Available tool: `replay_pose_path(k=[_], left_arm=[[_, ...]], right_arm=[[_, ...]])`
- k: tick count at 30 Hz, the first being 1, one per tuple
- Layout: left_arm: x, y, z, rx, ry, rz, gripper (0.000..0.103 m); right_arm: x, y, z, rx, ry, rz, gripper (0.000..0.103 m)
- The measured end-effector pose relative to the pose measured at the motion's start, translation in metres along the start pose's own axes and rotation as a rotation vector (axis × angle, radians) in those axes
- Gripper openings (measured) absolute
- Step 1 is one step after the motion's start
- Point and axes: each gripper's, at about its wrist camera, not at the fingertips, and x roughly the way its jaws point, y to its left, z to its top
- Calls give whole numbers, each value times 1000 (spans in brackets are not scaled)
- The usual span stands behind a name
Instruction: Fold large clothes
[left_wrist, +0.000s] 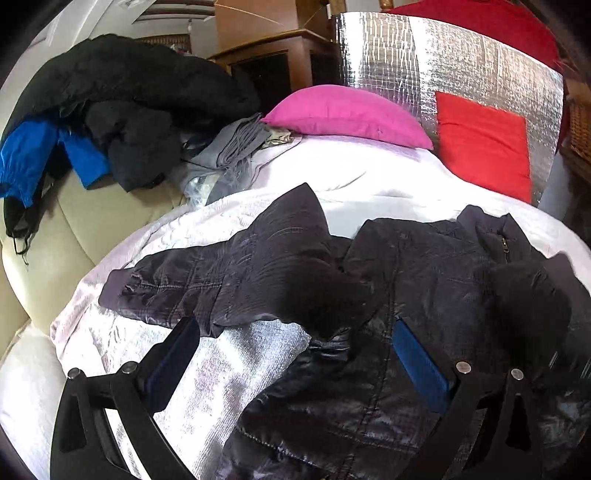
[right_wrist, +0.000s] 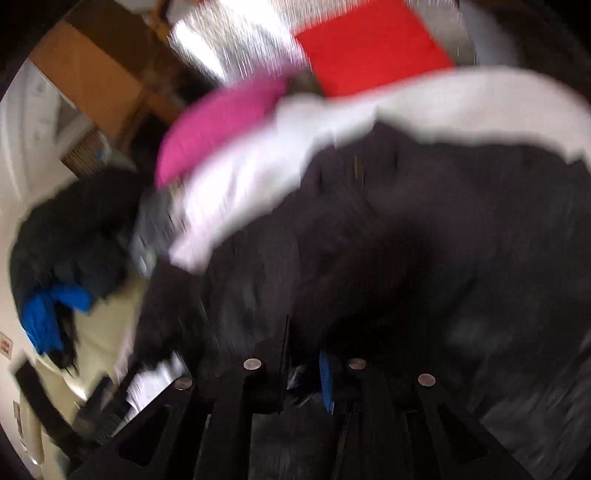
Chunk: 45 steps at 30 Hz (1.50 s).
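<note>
The dark jacket (left_wrist: 369, 280) lies spread on the white bed cover (left_wrist: 369, 177), below the pink pillow (left_wrist: 347, 114). The left hand-held gripper (left_wrist: 295, 332) hangs wide open over the jacket's lower edge. The right hand-held gripper (right_wrist: 304, 365) is nearly closed, pinching dark jacket cloth; that view is blurry.

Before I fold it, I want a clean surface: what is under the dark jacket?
The dark jacket lies on a white quilt and a silver foil sheet. Whatever lies beneath its body is covered.
</note>
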Motion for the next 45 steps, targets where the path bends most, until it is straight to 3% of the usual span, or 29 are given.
replay_pose_path(k=[4,6,8,9,10,13,17,19,23,24,26,27,29,35,42,43,45], left_arm=[[-5,-4,0,-1,-13,-45,103],[-8,-17,-2,28,-17,-93,103],[-13,-31,-5,62,-27,-137,103],[-16,-43,-8,93,-39,-155,103],[-18,-54,-9,120,-44,-174,103],[-24,-84,-12,170,-36,-270,103],[-28,-123,-11,205,-39,-330,103],[-25,-149,-12,253,-34,-322,103],[-6,-197,-18,372,-24,-255,102],[0,-203,-19,386,-2,-251,100],[11,-207,-24,385,54,-299,68],[14,-209,-25,384,71,-312,60],[18,-210,-27,386,84,-334,37],[17,-186,-23,321,101,-333,19],[49,-113,-11,203,218,-238,20],[53,-100,-10,173,238,-246,26],[55,-80,-7,125,248,-264,47]], right_arm=[[-16,2,-23,-50,47,7,17],[-42,-7,-28,-76,27,44,26],[-69,-22,-30,-77,-30,54,49],[-83,-31,-28,-66,-79,54,81],[-101,-43,-27,-50,-160,52,90],[-133,-81,-15,23,-293,12,90],[-138,-130,9,128,-333,-224,90],[-129,-148,21,144,-313,-318,89],[-99,-161,35,131,-235,-397,87],[-93,-162,36,127,-218,-412,82],[-83,-166,37,132,-172,-414,68],[-78,-167,37,138,-154,-412,60],[-77,-164,35,127,-168,-441,59],[-73,-146,32,47,-201,-520,51],[-71,-125,17,-84,-241,-631,50],[-69,-123,15,-103,-246,-647,50],[-70,-121,10,-121,-250,-661,50]])
